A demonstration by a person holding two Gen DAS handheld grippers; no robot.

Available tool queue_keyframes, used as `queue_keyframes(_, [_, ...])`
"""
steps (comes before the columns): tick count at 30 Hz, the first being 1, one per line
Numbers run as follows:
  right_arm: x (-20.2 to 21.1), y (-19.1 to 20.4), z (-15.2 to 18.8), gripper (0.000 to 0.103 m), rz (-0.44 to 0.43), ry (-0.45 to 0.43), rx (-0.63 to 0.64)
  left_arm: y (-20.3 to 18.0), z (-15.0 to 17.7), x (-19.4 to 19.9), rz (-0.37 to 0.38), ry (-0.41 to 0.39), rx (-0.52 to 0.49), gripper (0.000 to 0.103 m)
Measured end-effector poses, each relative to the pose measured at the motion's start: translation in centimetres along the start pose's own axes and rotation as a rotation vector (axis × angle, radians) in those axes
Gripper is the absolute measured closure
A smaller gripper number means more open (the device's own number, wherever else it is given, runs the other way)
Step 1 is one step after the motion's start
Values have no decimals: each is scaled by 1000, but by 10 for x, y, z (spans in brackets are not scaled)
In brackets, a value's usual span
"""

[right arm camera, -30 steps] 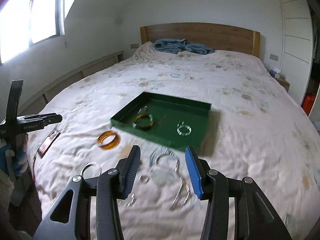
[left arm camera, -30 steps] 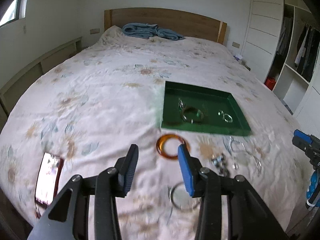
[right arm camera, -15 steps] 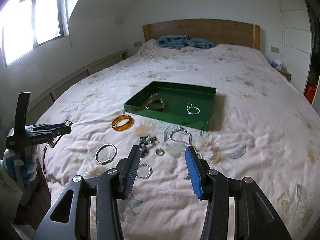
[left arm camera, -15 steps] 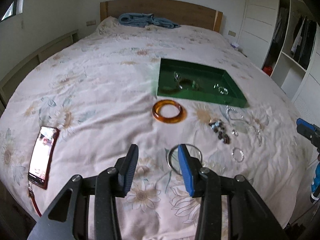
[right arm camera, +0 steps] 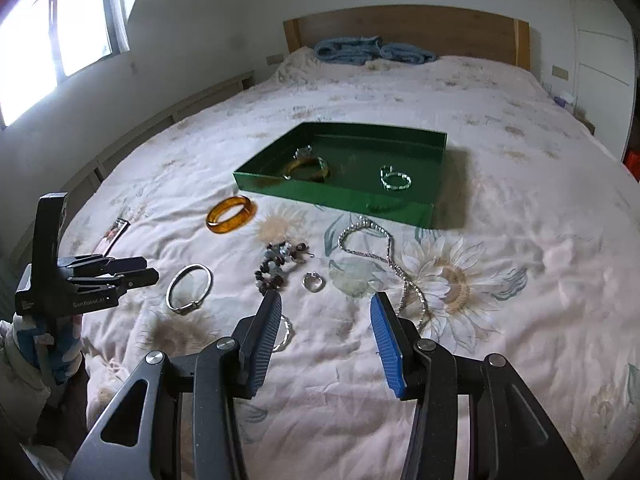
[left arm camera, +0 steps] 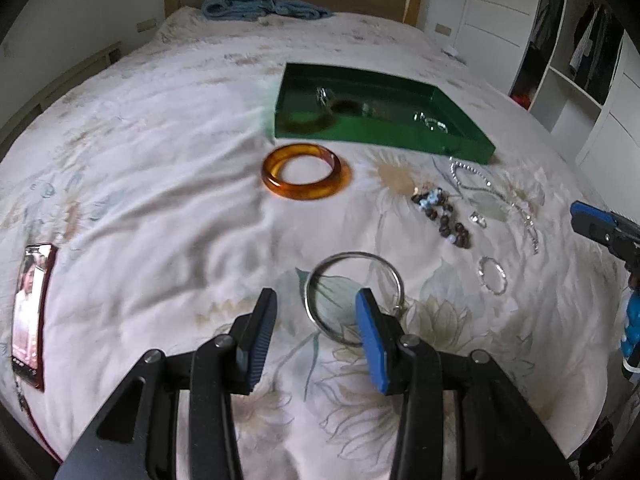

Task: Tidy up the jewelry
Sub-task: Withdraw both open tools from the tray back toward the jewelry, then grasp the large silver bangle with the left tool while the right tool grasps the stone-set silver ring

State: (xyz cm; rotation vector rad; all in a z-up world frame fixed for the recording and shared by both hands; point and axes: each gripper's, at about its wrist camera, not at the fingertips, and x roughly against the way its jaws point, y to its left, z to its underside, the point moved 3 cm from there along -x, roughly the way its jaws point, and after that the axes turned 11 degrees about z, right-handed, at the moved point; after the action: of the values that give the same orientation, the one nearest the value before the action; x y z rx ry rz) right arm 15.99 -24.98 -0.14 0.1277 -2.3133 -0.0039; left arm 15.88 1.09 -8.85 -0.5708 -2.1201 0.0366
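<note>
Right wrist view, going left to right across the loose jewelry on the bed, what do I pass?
Amber bangle → dark bead bracelet → small ring → silver chain necklace.

Daylight is pouring from the window (right arm camera: 80, 28), blowing out to white glare. The bed (right arm camera: 500, 240) is lying evenly lit. The tray (right arm camera: 438, 204) is casting a soft shadow rightward. Fisheye is bending edges, corners going black. The tray's contents are smearing in the left view, possibly motion blur.

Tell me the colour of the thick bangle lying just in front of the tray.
The bangle is translucent amber-orange, clearest in the left wrist view.
</note>
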Motion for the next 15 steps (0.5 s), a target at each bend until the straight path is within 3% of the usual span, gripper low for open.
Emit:
queue_keyframes(8, [-44, 3, 0, 57, -24, 60, 9, 10, -1, -34, 18, 55, 1, 65])
queue_keyframes(15, [-77, 12, -2, 57, -43, 100, 37, 6, 4, -48, 29, 71, -41, 94])
